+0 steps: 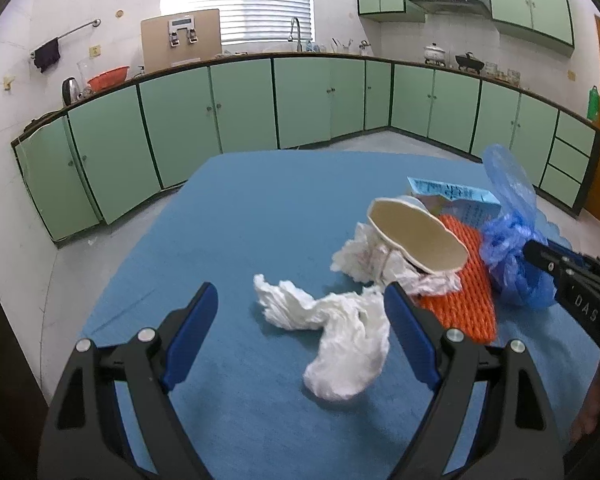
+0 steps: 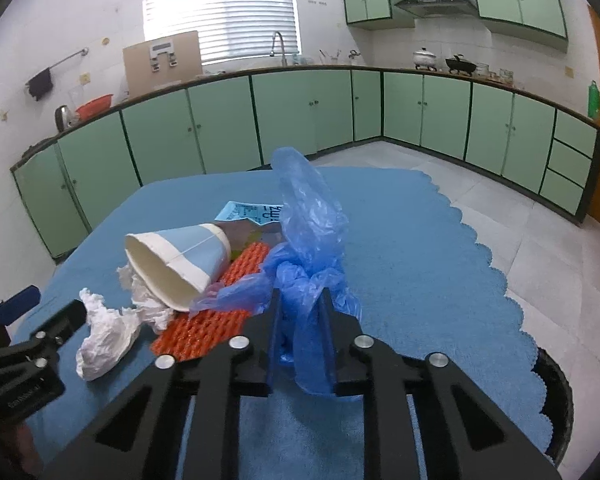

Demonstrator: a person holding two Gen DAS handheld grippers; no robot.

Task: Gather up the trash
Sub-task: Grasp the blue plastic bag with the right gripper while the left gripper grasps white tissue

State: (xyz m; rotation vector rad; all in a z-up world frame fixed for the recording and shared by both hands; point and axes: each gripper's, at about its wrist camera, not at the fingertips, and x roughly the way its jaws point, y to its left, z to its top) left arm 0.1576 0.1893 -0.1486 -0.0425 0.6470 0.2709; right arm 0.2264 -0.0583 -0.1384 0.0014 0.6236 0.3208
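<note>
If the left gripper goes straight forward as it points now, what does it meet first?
Most likely the crumpled white tissue lying between the open jaws of the left gripper; depth is hard to judge.

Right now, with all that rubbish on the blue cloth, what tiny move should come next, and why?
Probably close the left tool on the crumpled white tissue: it is open with the tissue lying between its fingers, while the right tool is already shut on the blue plastic bag.
</note>
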